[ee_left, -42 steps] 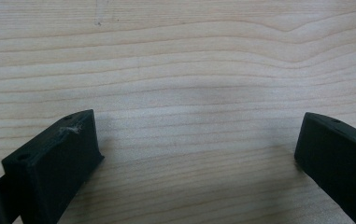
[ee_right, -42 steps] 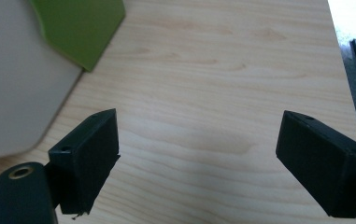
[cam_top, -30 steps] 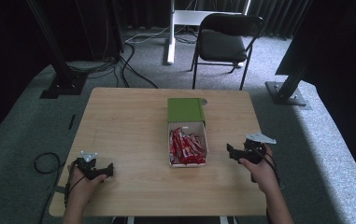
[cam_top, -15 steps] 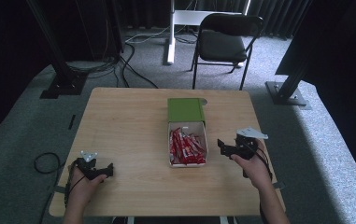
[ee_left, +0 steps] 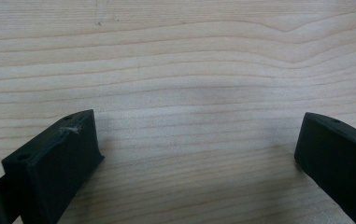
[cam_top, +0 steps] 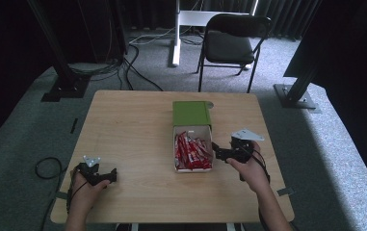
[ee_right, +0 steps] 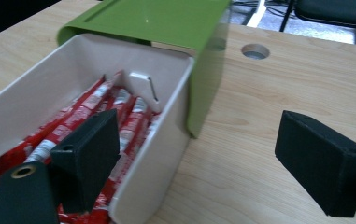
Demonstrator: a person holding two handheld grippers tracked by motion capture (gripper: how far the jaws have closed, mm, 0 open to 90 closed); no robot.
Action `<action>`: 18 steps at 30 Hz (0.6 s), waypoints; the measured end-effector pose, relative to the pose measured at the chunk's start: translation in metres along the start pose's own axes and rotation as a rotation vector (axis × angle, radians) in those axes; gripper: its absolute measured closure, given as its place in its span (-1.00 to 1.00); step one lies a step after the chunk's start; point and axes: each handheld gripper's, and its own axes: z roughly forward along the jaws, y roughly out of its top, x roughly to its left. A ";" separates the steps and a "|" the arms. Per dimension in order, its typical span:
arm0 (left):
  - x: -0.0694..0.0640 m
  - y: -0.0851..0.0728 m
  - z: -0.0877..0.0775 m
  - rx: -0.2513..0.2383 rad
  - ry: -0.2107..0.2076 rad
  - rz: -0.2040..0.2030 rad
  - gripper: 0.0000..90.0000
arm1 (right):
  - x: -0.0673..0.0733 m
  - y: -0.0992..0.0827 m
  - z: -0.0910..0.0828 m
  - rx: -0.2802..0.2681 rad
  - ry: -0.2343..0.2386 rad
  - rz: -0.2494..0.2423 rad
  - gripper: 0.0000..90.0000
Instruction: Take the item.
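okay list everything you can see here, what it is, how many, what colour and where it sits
Table: one, light wood, centre of the high view.
Box: one, green sleeve with a white drawer pulled open toward the person, middle of the table.
Sachets: many, too packed to count, red, inside the white drawer.
Folding chair: one, black, on the carpet beyond the table.
Stand bases: two, dark, on the floor at the table's far corners.
Cables: several, black, on the carpet behind the table.
Left tongs: one, black, open, near the table's near left corner.
Right tongs: one, black, open, one jaw over the drawer's right wall.
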 end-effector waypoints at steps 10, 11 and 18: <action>0.000 0.000 0.000 -0.001 0.000 -0.001 -0.98 | 0.024 0.010 0.009 -0.007 0.049 -0.036 -0.69; 0.000 0.000 0.000 -0.001 0.000 -0.001 -0.98 | 0.027 0.011 0.009 -0.007 0.056 -0.037 -0.69; 0.000 0.000 0.000 0.000 0.000 -0.001 -0.98 | 0.041 0.011 0.016 -0.003 0.080 -0.052 -0.67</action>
